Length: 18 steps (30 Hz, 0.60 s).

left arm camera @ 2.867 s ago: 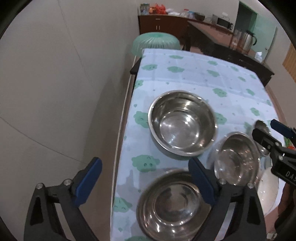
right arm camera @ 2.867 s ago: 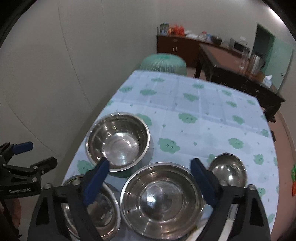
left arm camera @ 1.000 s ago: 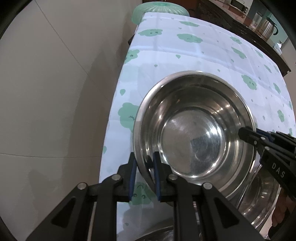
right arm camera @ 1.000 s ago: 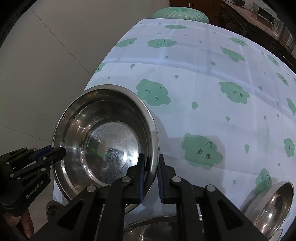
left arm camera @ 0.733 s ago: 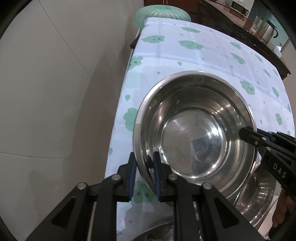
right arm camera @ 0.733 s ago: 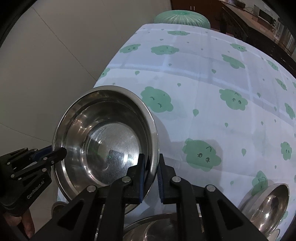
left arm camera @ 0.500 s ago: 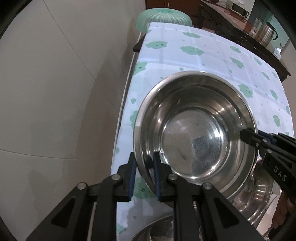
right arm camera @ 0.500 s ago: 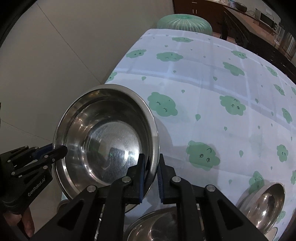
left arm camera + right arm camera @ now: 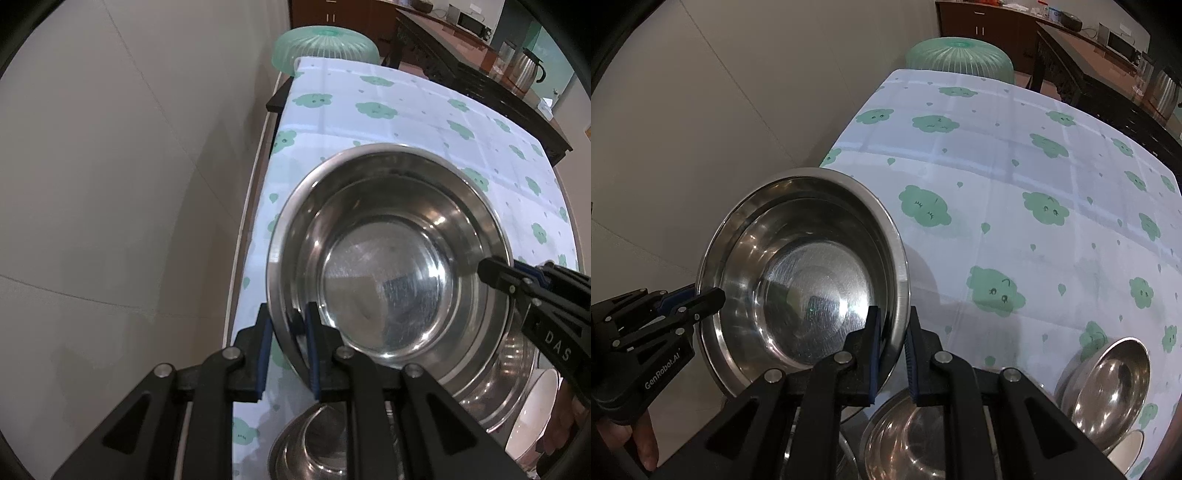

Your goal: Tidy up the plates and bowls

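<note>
The steel bowl hangs above the bench, near its left edge, gripped at opposite rims. My left gripper has its jaws pinched tight on the near-left rim; my right gripper clamps the right rim. Below sit another bowl and, to the right, a small bowl.

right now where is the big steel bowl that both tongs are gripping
The big steel bowl is centre frame in both wrist views, over the near left part of the cloud-print tablecloth, its rim pinched by the left tongs and the right tongs on opposite sides.
</note>
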{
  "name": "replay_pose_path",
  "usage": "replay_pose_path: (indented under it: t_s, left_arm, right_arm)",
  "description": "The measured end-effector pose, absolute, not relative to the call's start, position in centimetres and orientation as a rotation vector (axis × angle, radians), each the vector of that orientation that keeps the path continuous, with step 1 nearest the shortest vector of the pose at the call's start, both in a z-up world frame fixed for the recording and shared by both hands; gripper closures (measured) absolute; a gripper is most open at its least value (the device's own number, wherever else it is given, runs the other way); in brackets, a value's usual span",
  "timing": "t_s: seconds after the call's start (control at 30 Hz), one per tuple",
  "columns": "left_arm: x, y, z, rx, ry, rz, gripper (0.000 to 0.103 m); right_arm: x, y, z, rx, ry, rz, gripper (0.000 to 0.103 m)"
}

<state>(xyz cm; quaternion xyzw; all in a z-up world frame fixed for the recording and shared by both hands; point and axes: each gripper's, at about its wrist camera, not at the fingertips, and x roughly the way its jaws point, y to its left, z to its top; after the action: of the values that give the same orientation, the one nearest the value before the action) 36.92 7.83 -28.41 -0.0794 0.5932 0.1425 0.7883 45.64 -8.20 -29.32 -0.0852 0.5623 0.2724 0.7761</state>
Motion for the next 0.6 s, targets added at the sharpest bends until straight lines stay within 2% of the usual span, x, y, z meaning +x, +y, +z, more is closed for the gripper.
replay_pose_path:
  t_s: [0.6]
  left_arm:
    - [31.9, 7.4, -26.6, -0.175, 1.251, 0.317, 0.089]
  right_arm:
    - [40.6, -8.2, -27.7, -0.197, 1.193, 0.605, 0.089]
